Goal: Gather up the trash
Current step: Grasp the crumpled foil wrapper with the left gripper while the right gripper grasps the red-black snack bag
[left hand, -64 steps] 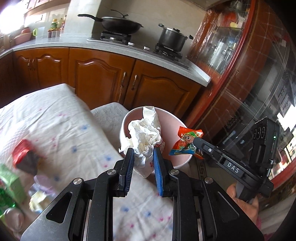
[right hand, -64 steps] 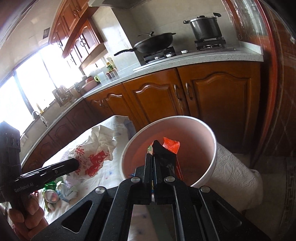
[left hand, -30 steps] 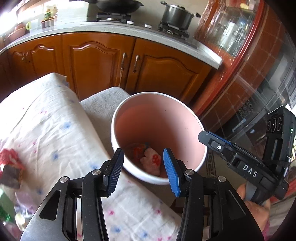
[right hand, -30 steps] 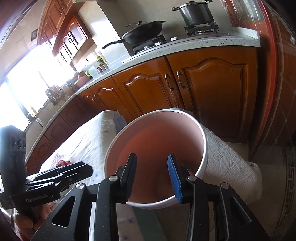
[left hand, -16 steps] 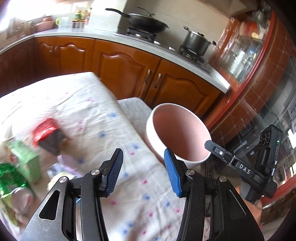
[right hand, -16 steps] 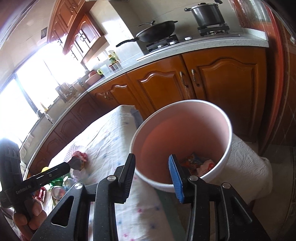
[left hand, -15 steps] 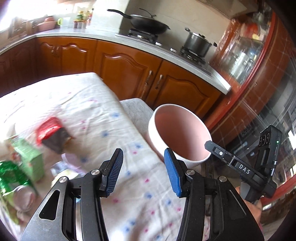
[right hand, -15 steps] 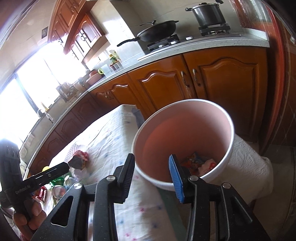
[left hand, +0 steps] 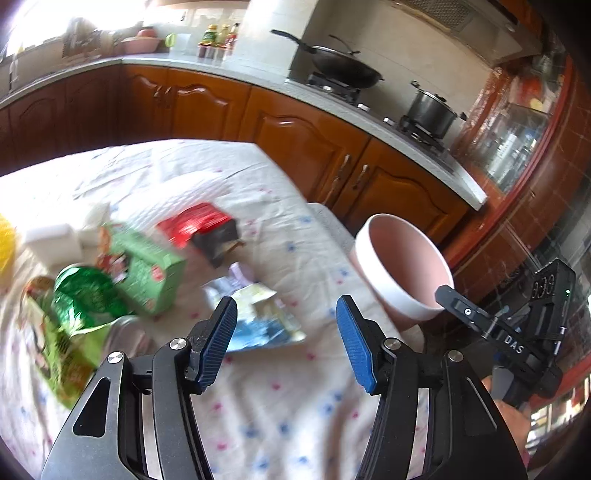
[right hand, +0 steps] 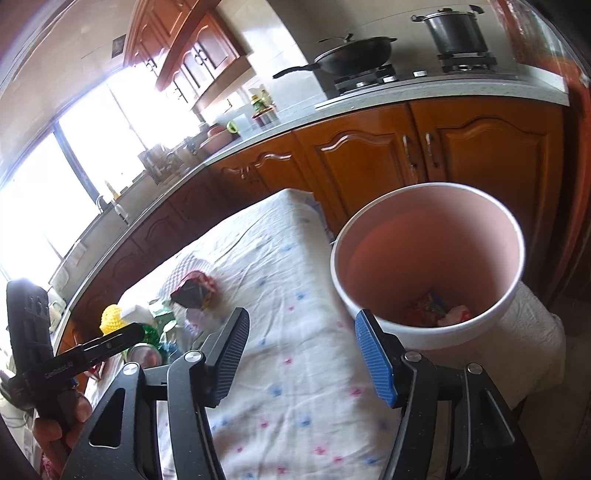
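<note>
Two grippers in view, both with jaws spread wide and nothing between them: left gripper point(left hand: 286, 339) above the flowered tablecloth point(left hand: 288, 406), right gripper point(right hand: 301, 354) over the cloth's edge just beside the bin. One pink bin point(right hand: 428, 328) with a white rim, standing off the table's end on a white-covered surface, with at least two crumpled wrappers point(right hand: 437, 314) at its bottom, one orange-red, one whitish. On the cloth, well apart from the bin, a loose cluster of trash, blurred in the left wrist view: one green carton point(left hand: 146, 269), one red and dark packet point(left hand: 205, 229), one shiny green bag point(left hand: 86, 295), one flat blue and pale yellow wrapper point(left hand: 258, 321) just ahead of the left gripper's fingertips, one white block point(left hand: 51, 240), one yellow item point(right hand: 112, 319) at the far side, and one round tin-like lid point(right hand: 142, 356), too blurred to name for sure. Behind, a run of brown wooden cabinets point(right hand: 424, 158) under a grey counter, one wok point(left hand: 341, 68) and one lidded pot point(left hand: 432, 109) on the hob, several bottles point(left hand: 219, 35) near the wall. Nothing lying between the left gripper and the flat wrapper; from the right wrist view the left gripper's body covers part of the cluster. One hand point(right hand: 62, 417) of the person visible around the left gripper's handle.
</note>
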### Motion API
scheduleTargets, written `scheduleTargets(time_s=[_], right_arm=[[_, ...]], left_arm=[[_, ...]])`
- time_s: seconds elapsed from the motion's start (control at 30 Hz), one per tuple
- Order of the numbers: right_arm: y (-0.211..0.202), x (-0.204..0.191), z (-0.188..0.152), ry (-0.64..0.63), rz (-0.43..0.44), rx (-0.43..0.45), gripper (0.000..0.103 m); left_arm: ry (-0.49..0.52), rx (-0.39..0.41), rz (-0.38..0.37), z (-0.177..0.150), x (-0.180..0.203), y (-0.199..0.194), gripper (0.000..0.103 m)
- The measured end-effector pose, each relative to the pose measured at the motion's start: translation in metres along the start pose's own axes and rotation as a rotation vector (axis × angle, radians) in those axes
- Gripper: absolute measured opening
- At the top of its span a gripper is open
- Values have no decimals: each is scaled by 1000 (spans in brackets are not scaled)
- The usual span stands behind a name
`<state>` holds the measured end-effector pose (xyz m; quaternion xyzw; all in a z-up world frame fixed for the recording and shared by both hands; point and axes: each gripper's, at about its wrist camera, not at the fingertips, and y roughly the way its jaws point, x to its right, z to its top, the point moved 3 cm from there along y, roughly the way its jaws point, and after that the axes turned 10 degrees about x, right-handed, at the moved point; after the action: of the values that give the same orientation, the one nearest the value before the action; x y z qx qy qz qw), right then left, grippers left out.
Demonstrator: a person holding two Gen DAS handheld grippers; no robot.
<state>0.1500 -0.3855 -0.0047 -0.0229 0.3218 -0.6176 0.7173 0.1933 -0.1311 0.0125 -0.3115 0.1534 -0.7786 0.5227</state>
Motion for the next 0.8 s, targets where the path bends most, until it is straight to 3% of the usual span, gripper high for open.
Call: scheduleTargets(time_s=[0.23, 0.57, 0.63, 0.67, 0.8], right_arm=[[8, -20, -10, -22, 29, -21, 62], [17, -35, -10, -44, 47, -27, 62], [20, -37, -10, -48, 49, -29, 62], [22, -39, -10, -50, 51, -29, 62], [30, -47, -9, -63, 66, -33, 62]], left_arm=[[-39, -16, 29, -8, -25, 1, 59], [-42, -73, 17, -16, -31, 30, 58], [-43, -83, 11, -17, -30, 36, 50], [-44, -95, 1, -19, -30, 39, 32], [-24, -92, -15, -22, -28, 40, 26]])
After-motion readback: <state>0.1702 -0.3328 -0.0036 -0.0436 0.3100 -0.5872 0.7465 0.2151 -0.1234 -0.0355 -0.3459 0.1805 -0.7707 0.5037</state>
